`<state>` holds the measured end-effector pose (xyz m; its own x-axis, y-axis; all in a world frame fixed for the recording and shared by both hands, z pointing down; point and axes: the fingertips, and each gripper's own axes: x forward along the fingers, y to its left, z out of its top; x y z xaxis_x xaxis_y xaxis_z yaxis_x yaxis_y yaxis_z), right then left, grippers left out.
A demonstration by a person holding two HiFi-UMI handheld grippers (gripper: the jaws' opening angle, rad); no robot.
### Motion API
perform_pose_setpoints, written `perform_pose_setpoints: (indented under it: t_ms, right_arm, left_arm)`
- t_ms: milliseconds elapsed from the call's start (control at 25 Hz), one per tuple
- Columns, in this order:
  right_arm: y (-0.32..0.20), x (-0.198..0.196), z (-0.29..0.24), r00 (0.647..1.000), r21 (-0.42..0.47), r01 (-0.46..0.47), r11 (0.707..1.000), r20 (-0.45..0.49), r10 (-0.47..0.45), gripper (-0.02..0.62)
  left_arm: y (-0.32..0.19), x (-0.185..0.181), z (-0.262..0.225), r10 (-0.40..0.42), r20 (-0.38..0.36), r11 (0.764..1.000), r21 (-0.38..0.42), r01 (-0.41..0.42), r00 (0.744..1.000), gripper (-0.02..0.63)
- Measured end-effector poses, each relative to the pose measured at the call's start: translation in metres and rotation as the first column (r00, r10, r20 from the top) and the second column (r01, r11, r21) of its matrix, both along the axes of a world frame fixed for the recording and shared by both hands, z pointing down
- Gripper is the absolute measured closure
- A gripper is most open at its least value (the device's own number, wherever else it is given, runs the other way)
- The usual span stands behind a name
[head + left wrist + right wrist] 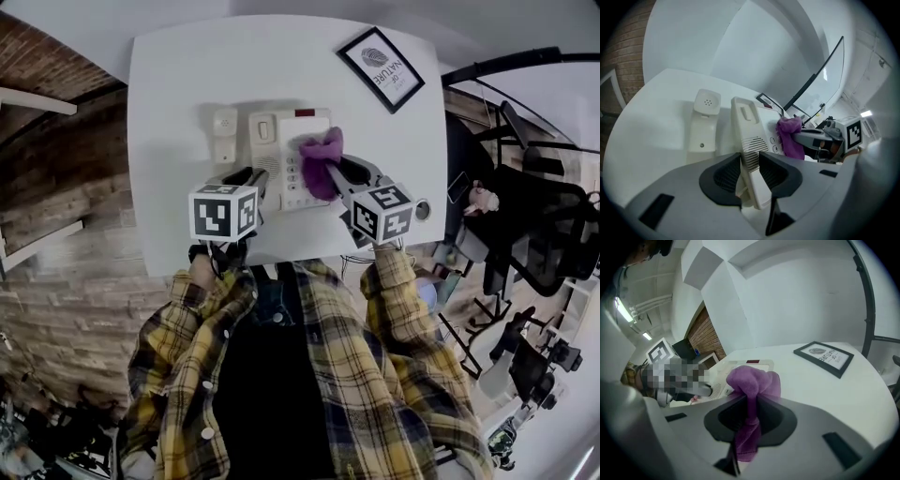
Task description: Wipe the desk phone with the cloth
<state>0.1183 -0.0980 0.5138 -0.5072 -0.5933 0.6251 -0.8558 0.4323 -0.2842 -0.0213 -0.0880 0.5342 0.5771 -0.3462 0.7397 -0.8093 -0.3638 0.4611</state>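
The desk phone (272, 141) is clamped by the left gripper (750, 163); a purple cloth (754, 380) is pinched in the right gripper (750, 405) over the keypad (292, 180); the handset (224, 136) is laid alongside.

An office, by the look of it: a white table (169, 141) with a desk phone (270, 131) and framed print (380, 68), black swivel chairs (530, 220) alongside, and a brick wall (56, 187).
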Motion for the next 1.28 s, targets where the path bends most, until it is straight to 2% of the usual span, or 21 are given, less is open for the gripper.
perform_pose_setpoints:
  t_ms: [440, 920, 1080, 1280]
  right_arm:
    - [0.062, 0.000, 0.018, 0.999, -0.097, 0.049, 0.994, -0.002, -0.049, 0.535]
    - [0.089, -0.001, 0.023, 0.998, -0.167, 0.062, 0.984, 0.029, -0.058, 0.535]
    - [0.072, -0.005, 0.002, 0.995, -0.131, 0.046, 0.990, 0.088, -0.035, 0.535]
    - [0.022, -0.012, -0.046, 0.990, 0.006, 0.028, 1.000, 0.140, -0.028, 0.535]
  left_arm:
    - [0.001, 0.001, -0.001, -0.002, 0.003, 1.000, 0.006, 0.002, 1.000, 0.476]
    - [0.001, 0.001, 0.000, -0.001, 0.001, 1.000, 0.001, 0.001, 1.000, 0.476]
    - [0.000, 0.004, 0.000, 0.005, -0.012, 1.000, 0.004, -0.005, 1.000, 0.476]
    - [-0.001, 0.004, 0.000, 0.009, -0.018, 1.000, -0.005, -0.009, 1.000, 0.476]
